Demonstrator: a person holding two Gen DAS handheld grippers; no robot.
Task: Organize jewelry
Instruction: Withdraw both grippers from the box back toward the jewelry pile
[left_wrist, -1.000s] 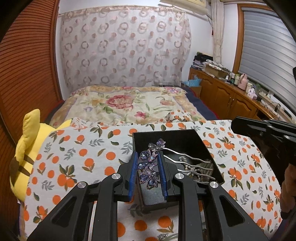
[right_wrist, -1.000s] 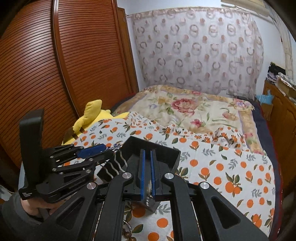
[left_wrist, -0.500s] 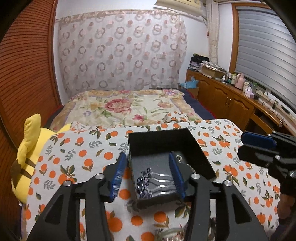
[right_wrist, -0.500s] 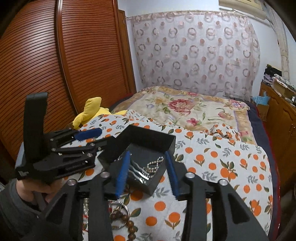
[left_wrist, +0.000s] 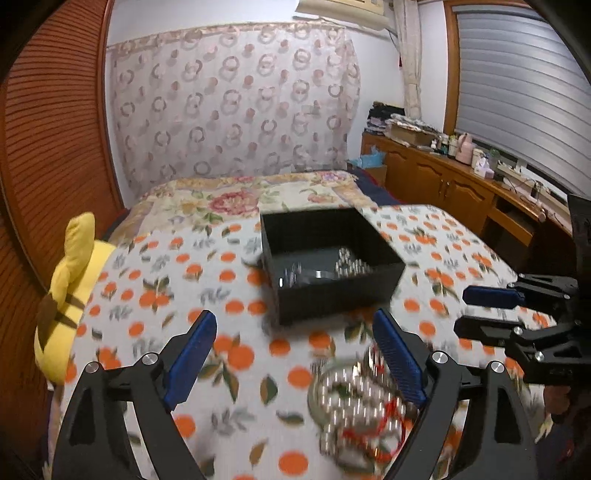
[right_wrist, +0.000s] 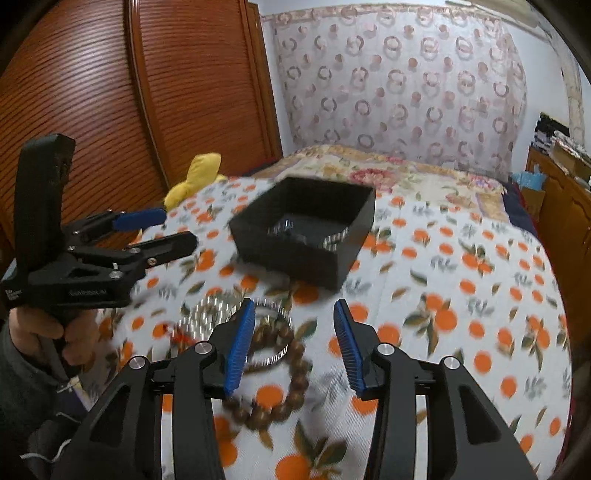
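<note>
A black open box (left_wrist: 328, 266) sits on the orange-print cloth and holds silver hair pins and a pearl piece (left_wrist: 349, 264). It also shows in the right wrist view (right_wrist: 306, 236). My left gripper (left_wrist: 295, 354) is open and empty, drawn back in front of the box. My right gripper (right_wrist: 293, 343) is open and empty. A heap of pearl bracelets and bangles (left_wrist: 358, 398) lies under the left gripper's right finger. A brown bead bracelet (right_wrist: 280, 387) and a silver bangle (right_wrist: 273, 332) lie under the right gripper. Both views are blurred.
A yellow plush toy (left_wrist: 70, 295) lies at the left edge of the bed. A wooden slatted wardrobe (right_wrist: 110, 92) stands on the left. A wooden cabinet (left_wrist: 443, 184) with clutter runs along the right wall. The right gripper shows in the left view (left_wrist: 491, 310).
Both grippers opened and pulled back from the box. The purple flower hair pin left the left gripper and now lies in the box. The loose jewelry heap came into view.
</note>
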